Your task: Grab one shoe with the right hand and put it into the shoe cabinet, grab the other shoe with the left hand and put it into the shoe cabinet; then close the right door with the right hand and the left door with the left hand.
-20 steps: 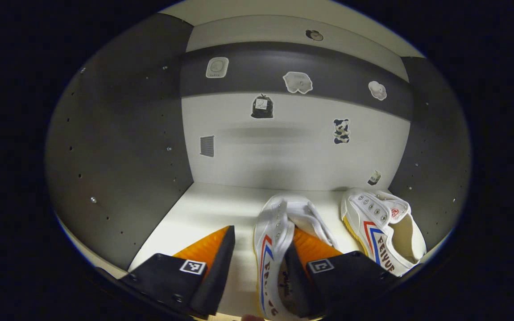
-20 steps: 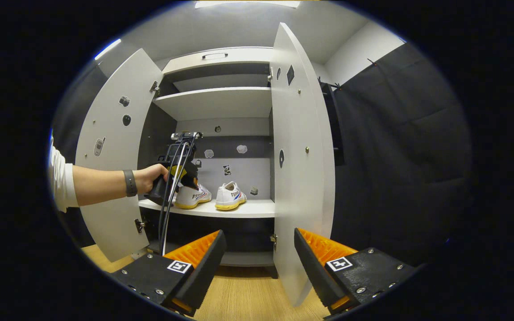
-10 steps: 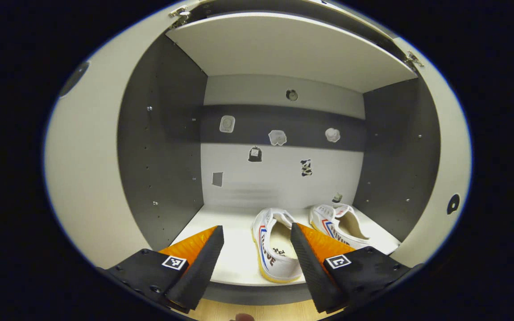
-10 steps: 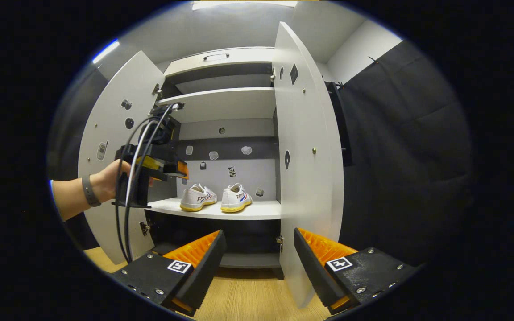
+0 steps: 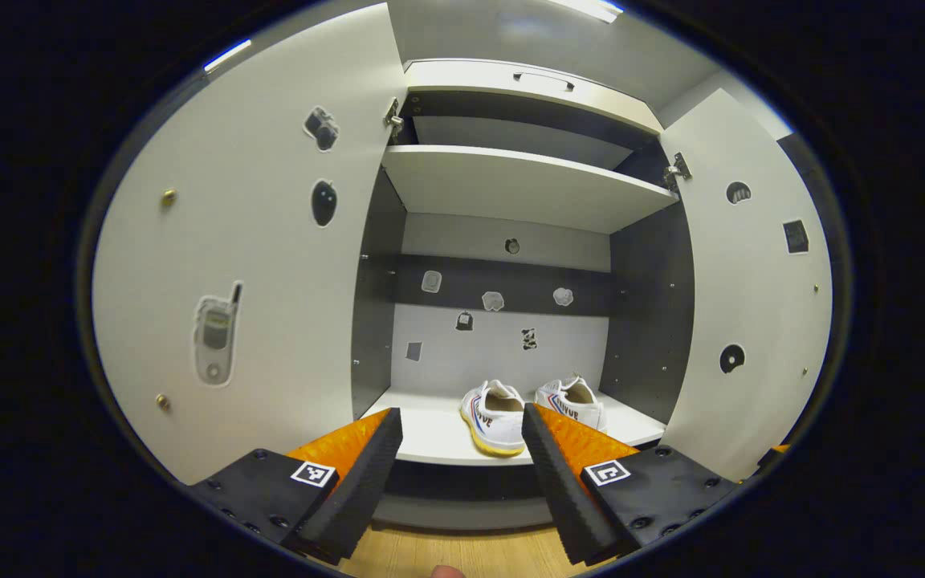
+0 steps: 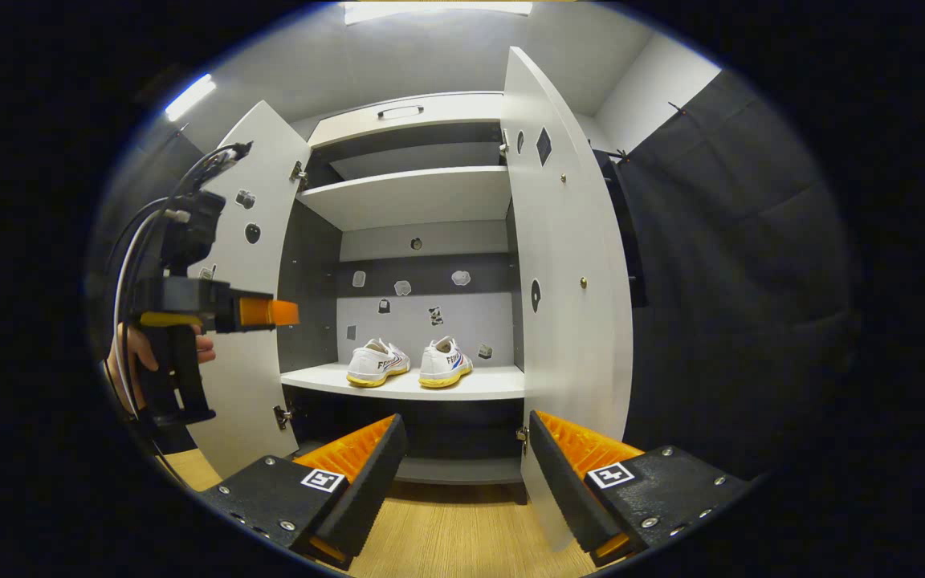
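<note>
Both white sneakers (image 6: 410, 364) sit side by side on the cabinet shelf (image 6: 462, 388) at frame centre, so the left gripper (image 5: 462, 470) and right gripper (image 6: 462, 474) (jaws wide, empty) hang clear before the open right door (image 6: 567, 305).

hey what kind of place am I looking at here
Probably a staged recording booth, not a lived-in home: an open shoe cabinet with stickers, two white sneakers on its shelf, wood-look floor, black cloth wall.
</note>
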Tool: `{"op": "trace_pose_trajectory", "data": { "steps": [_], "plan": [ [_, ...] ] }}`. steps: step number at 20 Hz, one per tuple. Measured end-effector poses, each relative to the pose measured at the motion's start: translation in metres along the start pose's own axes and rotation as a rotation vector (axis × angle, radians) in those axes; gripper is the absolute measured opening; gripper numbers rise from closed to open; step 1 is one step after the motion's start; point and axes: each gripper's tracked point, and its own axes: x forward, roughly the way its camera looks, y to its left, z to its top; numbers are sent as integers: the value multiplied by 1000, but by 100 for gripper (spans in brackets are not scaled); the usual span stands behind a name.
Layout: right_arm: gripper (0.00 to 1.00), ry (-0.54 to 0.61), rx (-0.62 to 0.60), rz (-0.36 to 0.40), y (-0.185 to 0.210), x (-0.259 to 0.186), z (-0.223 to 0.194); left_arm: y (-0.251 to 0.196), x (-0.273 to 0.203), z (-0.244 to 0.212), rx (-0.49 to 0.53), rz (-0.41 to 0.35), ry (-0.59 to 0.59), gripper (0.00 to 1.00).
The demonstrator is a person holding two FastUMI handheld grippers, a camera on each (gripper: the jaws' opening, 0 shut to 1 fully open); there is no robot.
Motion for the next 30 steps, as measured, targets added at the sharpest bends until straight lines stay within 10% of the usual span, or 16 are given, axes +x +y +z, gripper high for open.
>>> {"op": "trace_pose_trajectory", "data": {
  "steps": [14, 23, 30],
  "plan": [
    [94, -56, 15, 30, 0, -17, 32, 2, -101, -79, -4, 54, -25, 97],
    [94, -230, -143, -281, -194, -4, 181, -21, -102, -76, -14, 18, -41, 97],
    [91, -165, -116, -199, -200, 46, 182, -30, -106, -80, 10, -2, -30, 97]
  ]
}}
